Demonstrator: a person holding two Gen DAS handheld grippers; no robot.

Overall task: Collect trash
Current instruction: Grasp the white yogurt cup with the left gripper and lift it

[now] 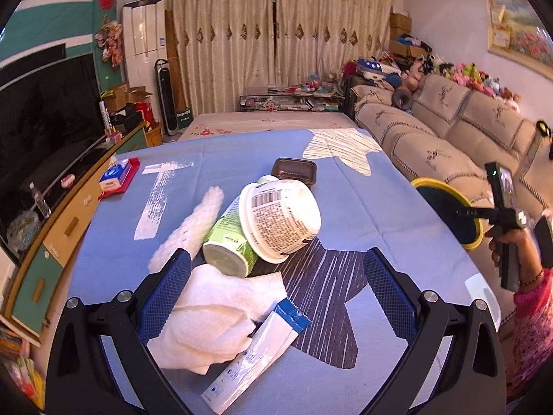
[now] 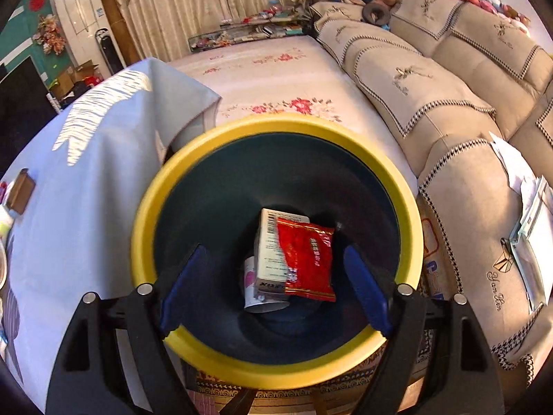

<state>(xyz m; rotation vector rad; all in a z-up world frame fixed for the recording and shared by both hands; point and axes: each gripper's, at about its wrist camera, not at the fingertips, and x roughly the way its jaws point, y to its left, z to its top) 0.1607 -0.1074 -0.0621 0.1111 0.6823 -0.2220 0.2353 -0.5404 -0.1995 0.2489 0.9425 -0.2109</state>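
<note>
right gripper (image 2: 276, 287) gapes over bin (image 2: 148, 207) — red packet (image 2: 307, 259) inside

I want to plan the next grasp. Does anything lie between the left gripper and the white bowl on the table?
Yes. A crumpled white towel lies between the open fingers of the left gripper, and a green cup leans against the white bowl on the near side.

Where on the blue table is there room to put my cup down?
Bare cloth lies between the bowl and the bin, and past the brown tray. It's crowded near the towel, green cup and wrapper.
</note>
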